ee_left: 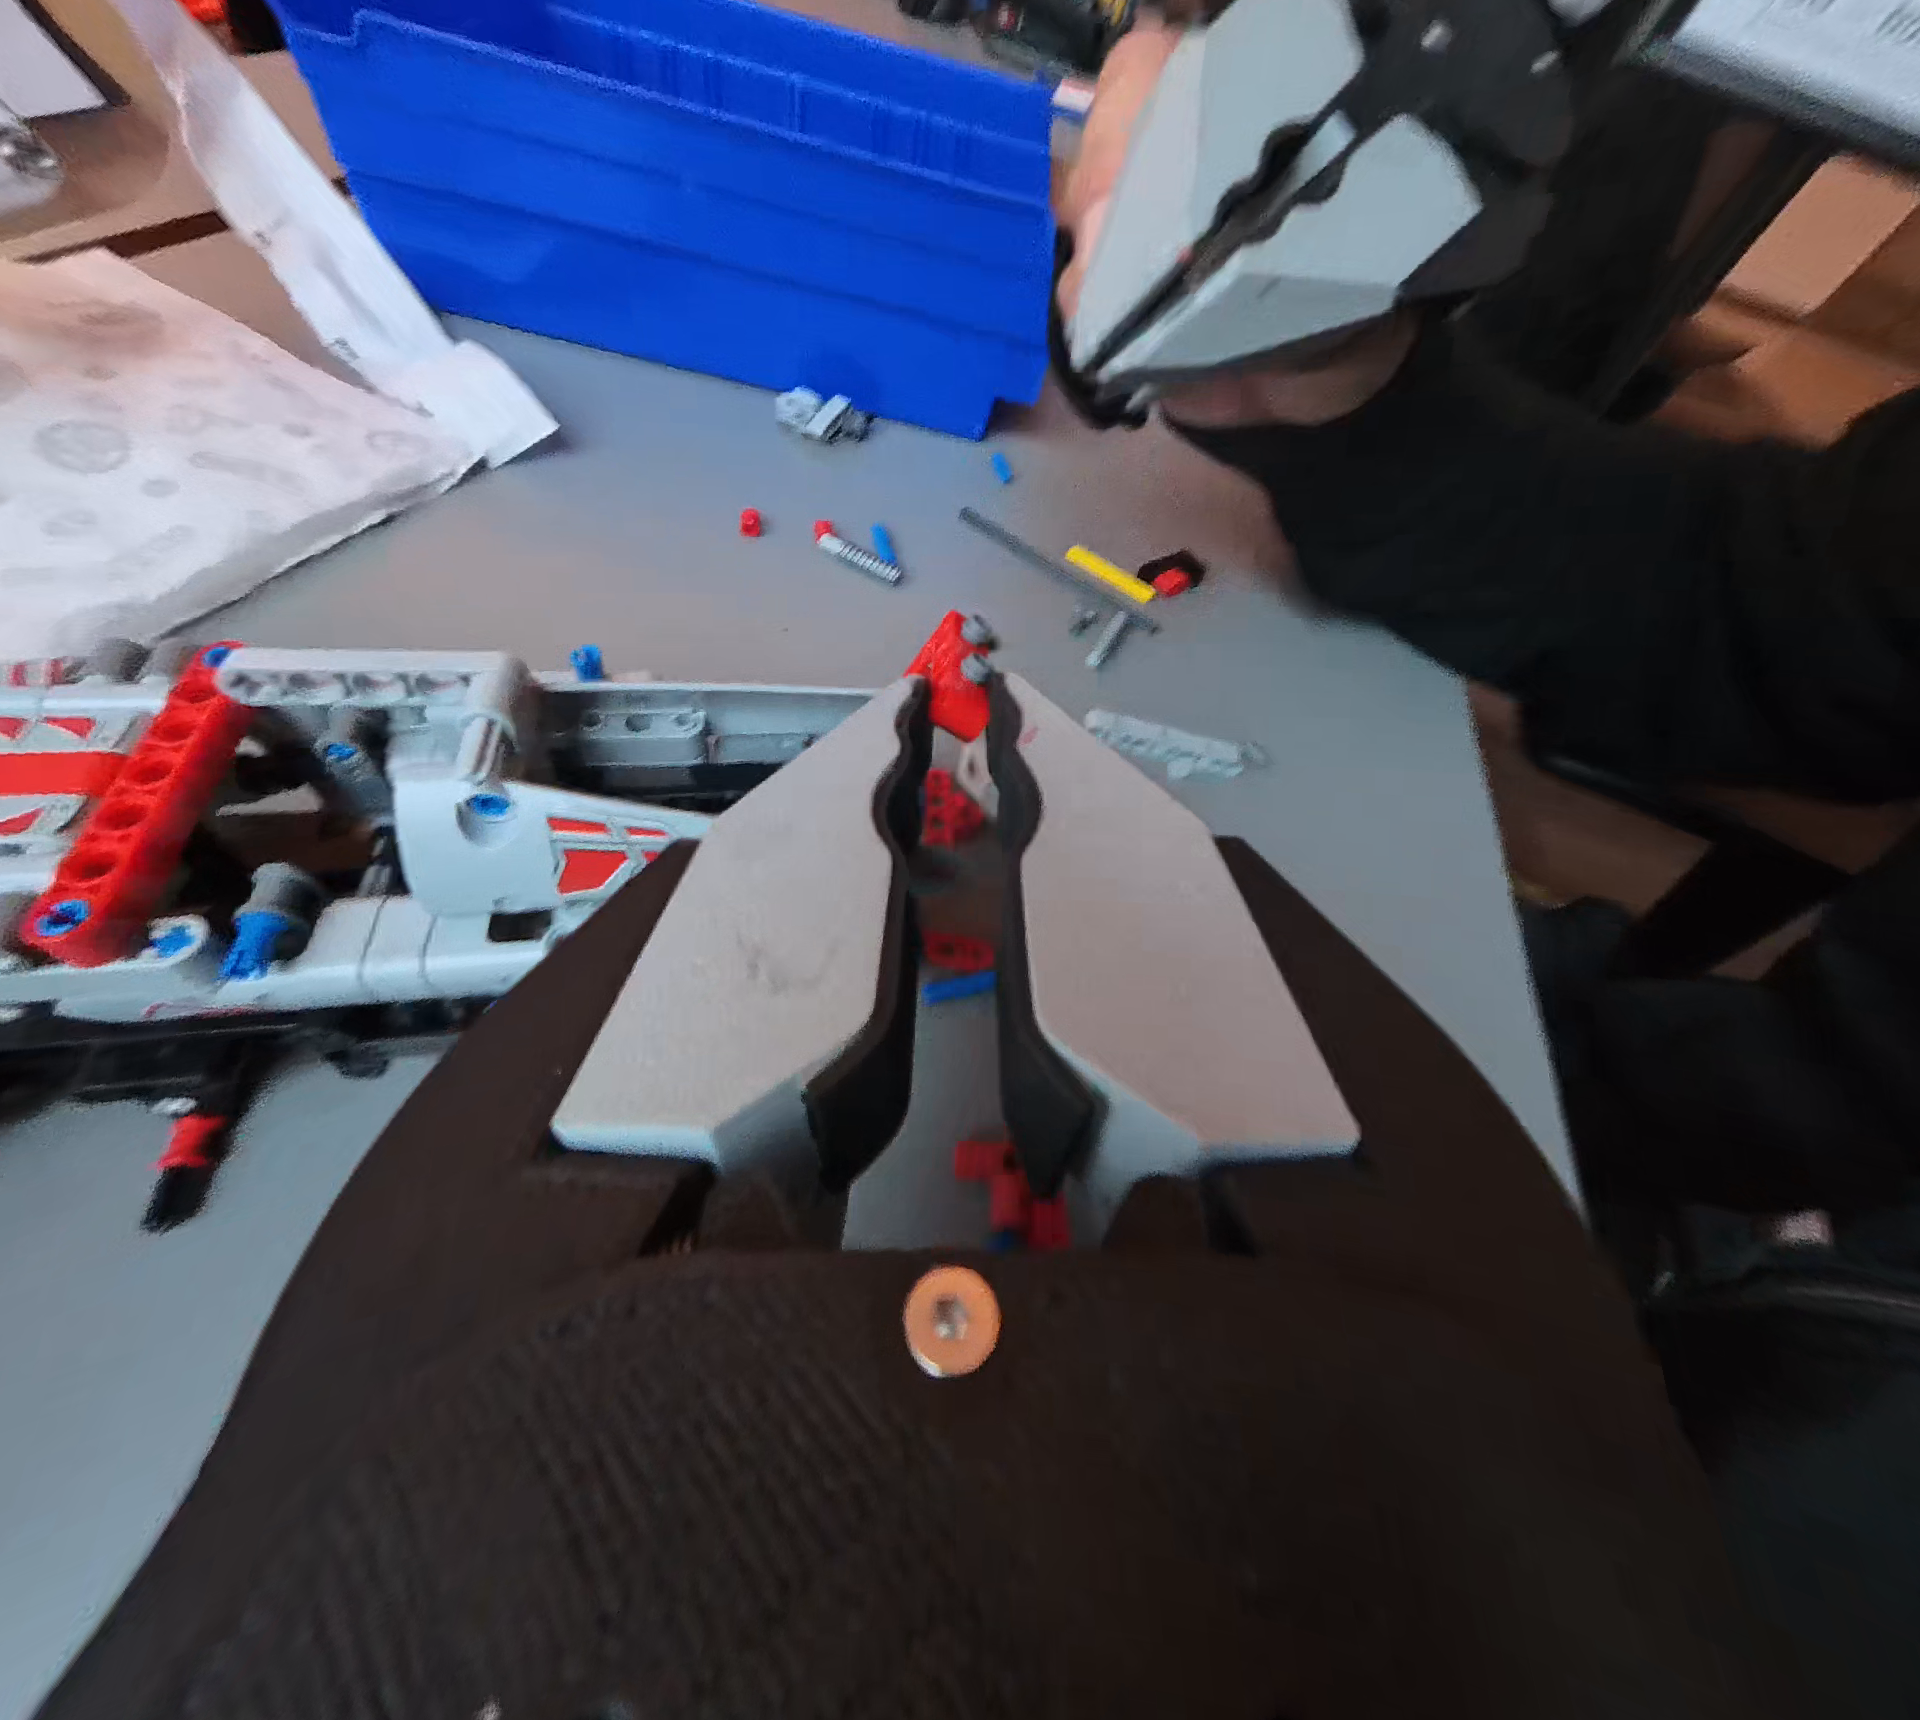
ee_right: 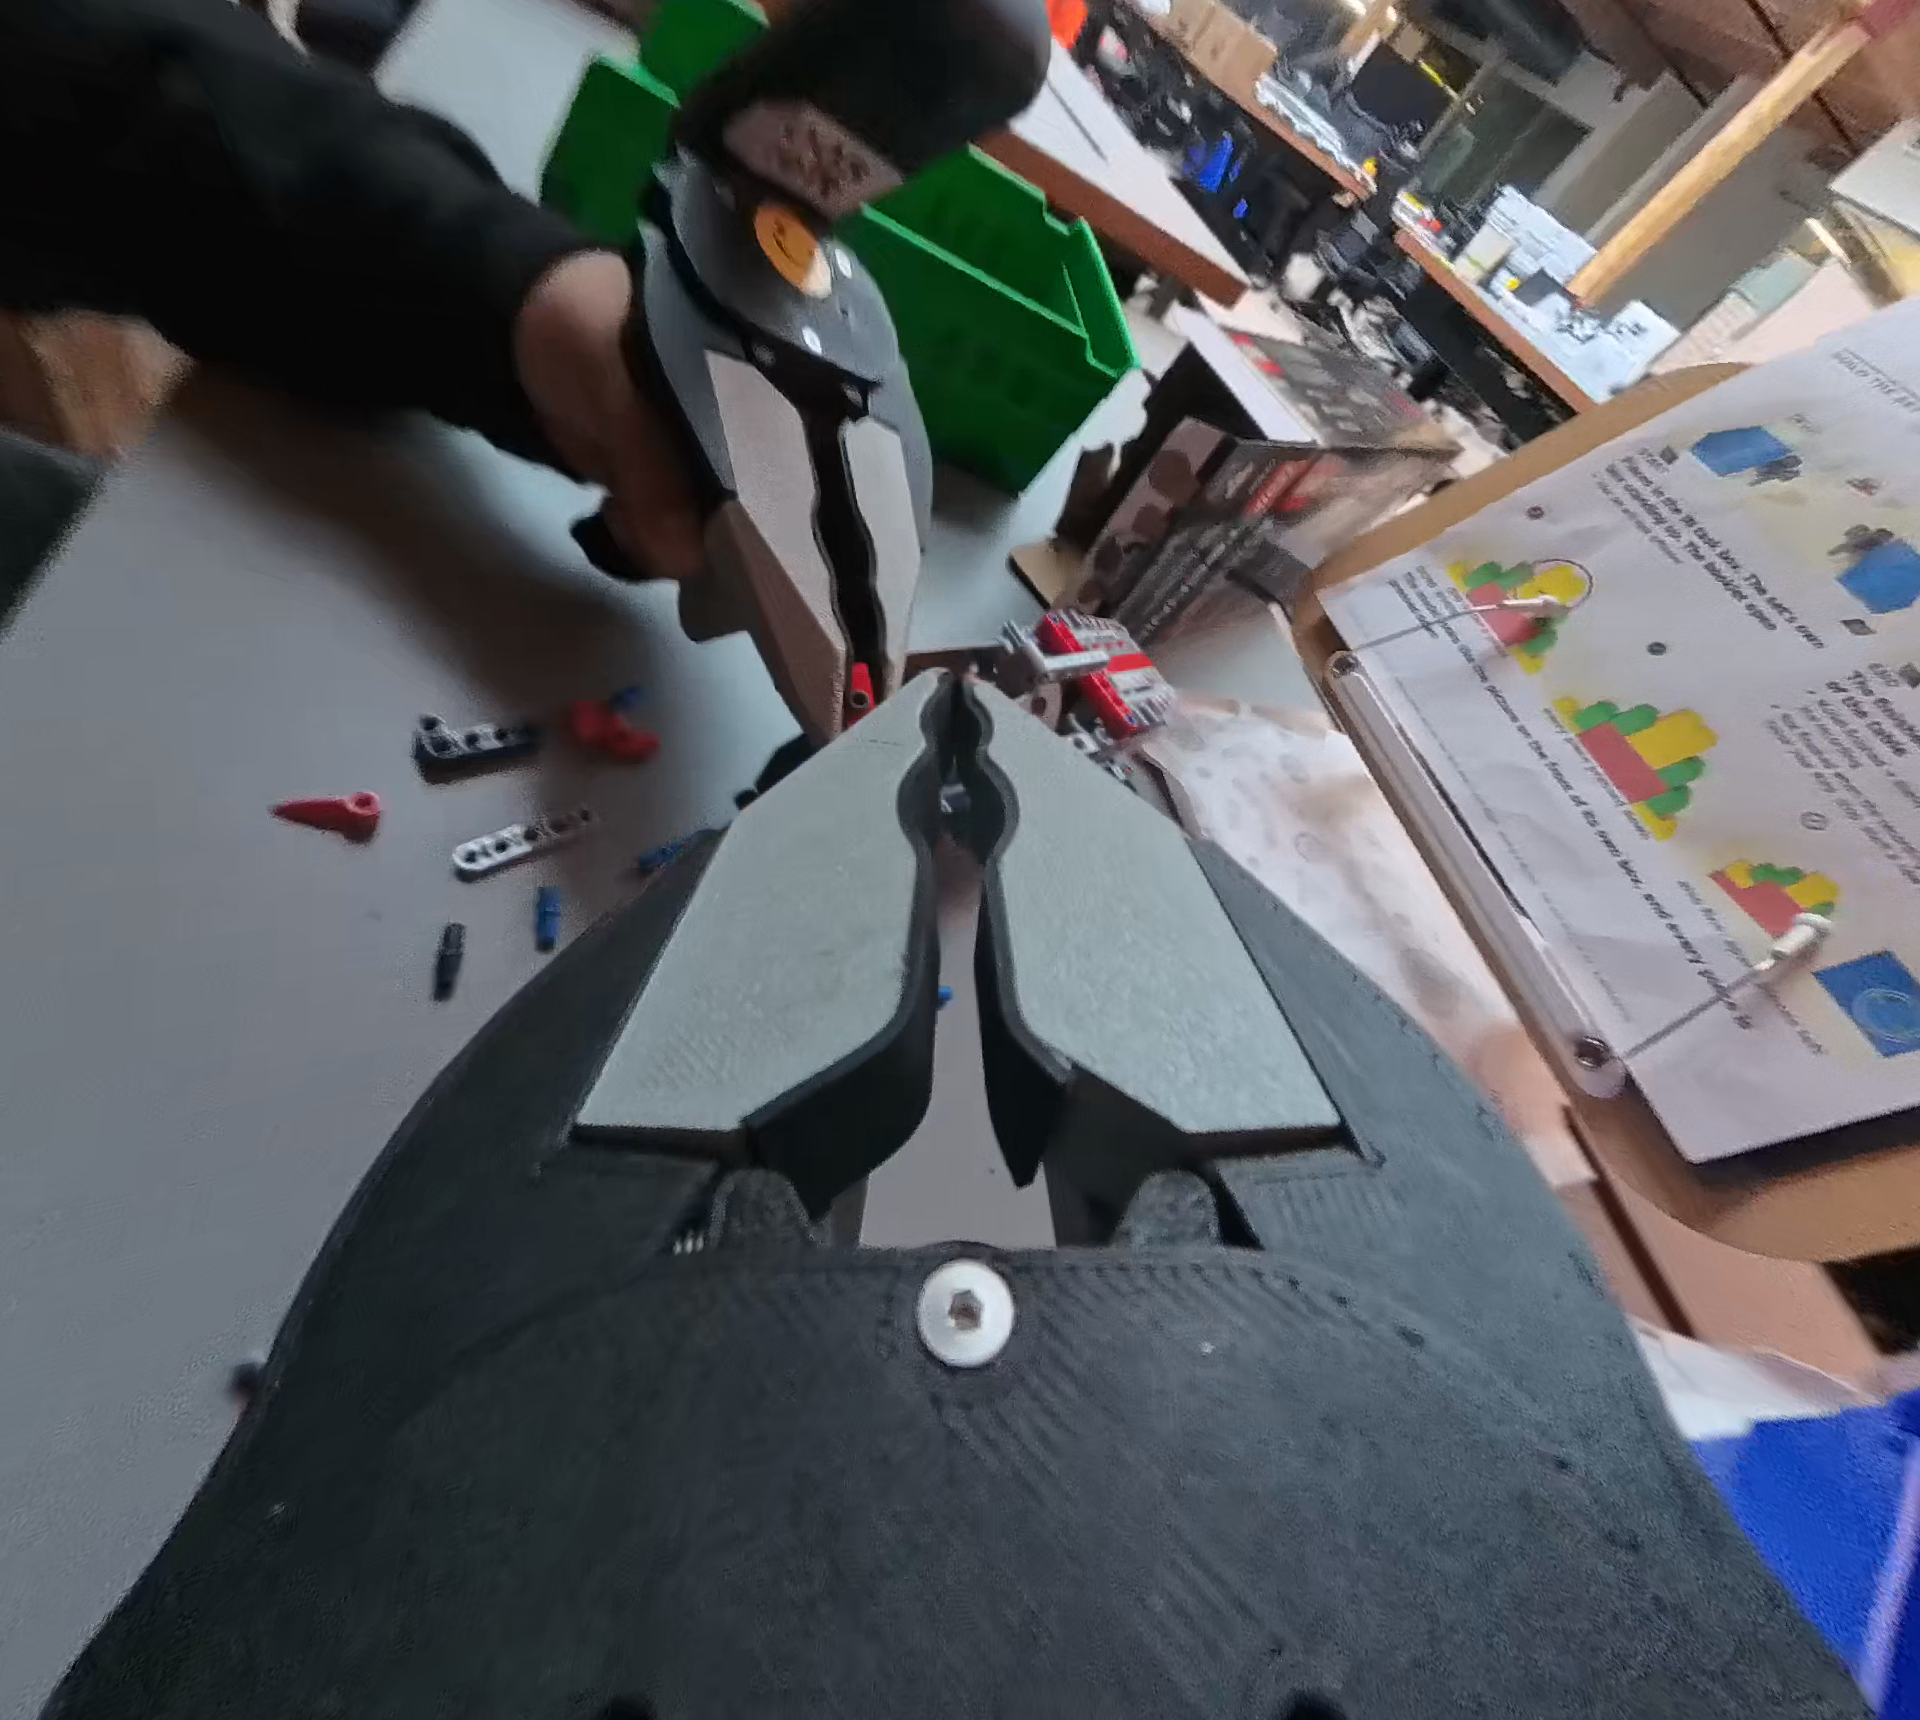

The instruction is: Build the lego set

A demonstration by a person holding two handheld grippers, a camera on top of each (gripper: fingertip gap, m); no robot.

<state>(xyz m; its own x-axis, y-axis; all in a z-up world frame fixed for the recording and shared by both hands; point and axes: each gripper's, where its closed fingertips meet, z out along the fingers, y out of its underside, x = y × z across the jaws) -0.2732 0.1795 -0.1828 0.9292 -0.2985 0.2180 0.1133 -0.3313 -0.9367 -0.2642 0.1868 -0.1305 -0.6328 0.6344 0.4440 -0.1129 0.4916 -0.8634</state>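
My left gripper (ee_left: 953, 691) is shut on a small red Lego piece (ee_left: 951, 673) with two grey pins, held above the grey table. The partly built grey, white and red model (ee_left: 364, 797) lies to its left. It also shows in the right wrist view (ee_right: 1086, 668). My right gripper (ee_right: 957, 691) has its tips together; a small dark bit shows in the gap behind them, and I cannot tell if it is held. It shows upper right in the left wrist view (ee_left: 1101, 382). The left gripper (ee_right: 862, 683) with the red piece (ee_right: 860, 691) is just ahead of it.
A blue bin (ee_left: 675, 164) stands at the back, paper bags (ee_left: 156, 444) to the left. Loose parts lie around: a yellow axle (ee_left: 1110, 574), blue pins, a red pointed piece (ee_right: 332, 813), a black beam (ee_right: 473, 740). A green bin (ee_right: 987, 299) and an instruction sheet (ee_right: 1662, 735) are nearby. The tips of one gripper are about 5 centimetres away from the tips of the other.
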